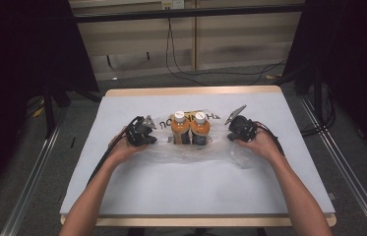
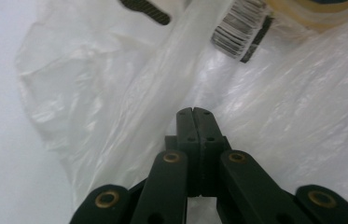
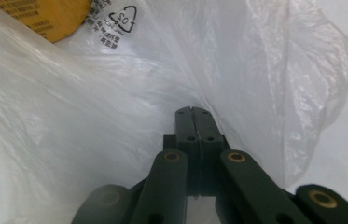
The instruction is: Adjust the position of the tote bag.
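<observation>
both jaws closed, left gripper (image 1: 147,133) and right gripper (image 1: 234,131) each seemingly pinching an edge of the bag (image 1: 191,150) lying mid-table around two bottles (image 1: 190,127), looks like the bagging step, next likely lifting both edges evenly so nothing tips.

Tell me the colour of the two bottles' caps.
White caps, seen best in the high view, on the orange bottles.

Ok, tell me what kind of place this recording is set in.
Probably a lab or recording studio rather than a home. A table under a white sheet stands between dark curtains, metal floor rails run alongside it, and loose cables trail across the grey floor behind.
</observation>
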The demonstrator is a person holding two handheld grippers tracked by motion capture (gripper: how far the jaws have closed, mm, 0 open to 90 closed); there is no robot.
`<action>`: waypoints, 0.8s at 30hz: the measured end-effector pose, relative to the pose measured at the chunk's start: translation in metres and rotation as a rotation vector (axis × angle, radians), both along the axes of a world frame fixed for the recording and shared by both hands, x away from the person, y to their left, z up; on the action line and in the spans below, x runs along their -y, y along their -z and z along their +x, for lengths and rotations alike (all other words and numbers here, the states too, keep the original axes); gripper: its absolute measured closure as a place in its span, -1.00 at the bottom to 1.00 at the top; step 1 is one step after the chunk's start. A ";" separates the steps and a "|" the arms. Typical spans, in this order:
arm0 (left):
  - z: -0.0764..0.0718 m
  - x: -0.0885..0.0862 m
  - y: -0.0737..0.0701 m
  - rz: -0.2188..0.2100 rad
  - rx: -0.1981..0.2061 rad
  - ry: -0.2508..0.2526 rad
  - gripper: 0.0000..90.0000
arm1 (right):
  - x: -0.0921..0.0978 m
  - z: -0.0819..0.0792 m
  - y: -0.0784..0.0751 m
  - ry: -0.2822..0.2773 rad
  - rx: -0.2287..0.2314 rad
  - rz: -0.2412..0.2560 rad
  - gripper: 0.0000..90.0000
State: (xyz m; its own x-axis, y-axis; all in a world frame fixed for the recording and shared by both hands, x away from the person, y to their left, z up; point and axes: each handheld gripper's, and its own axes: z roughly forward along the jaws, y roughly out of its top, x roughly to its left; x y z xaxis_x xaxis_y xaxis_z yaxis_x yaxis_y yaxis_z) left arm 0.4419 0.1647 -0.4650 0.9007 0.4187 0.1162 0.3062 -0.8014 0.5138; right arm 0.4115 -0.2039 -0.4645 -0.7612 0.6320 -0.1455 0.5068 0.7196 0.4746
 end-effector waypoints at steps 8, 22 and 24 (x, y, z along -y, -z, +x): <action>0.010 -0.001 -0.003 0.106 0.036 -0.003 1.00 | 0.004 -0.001 -0.001 -0.009 0.005 -0.062 1.00; 0.005 -0.001 -0.006 0.205 0.036 0.043 1.00 | 0.029 -0.019 -0.009 -0.088 -0.096 -0.171 1.00; 0.004 0.002 -0.006 0.220 0.037 0.047 1.00 | 0.034 -0.018 -0.010 -0.070 -0.102 -0.180 1.00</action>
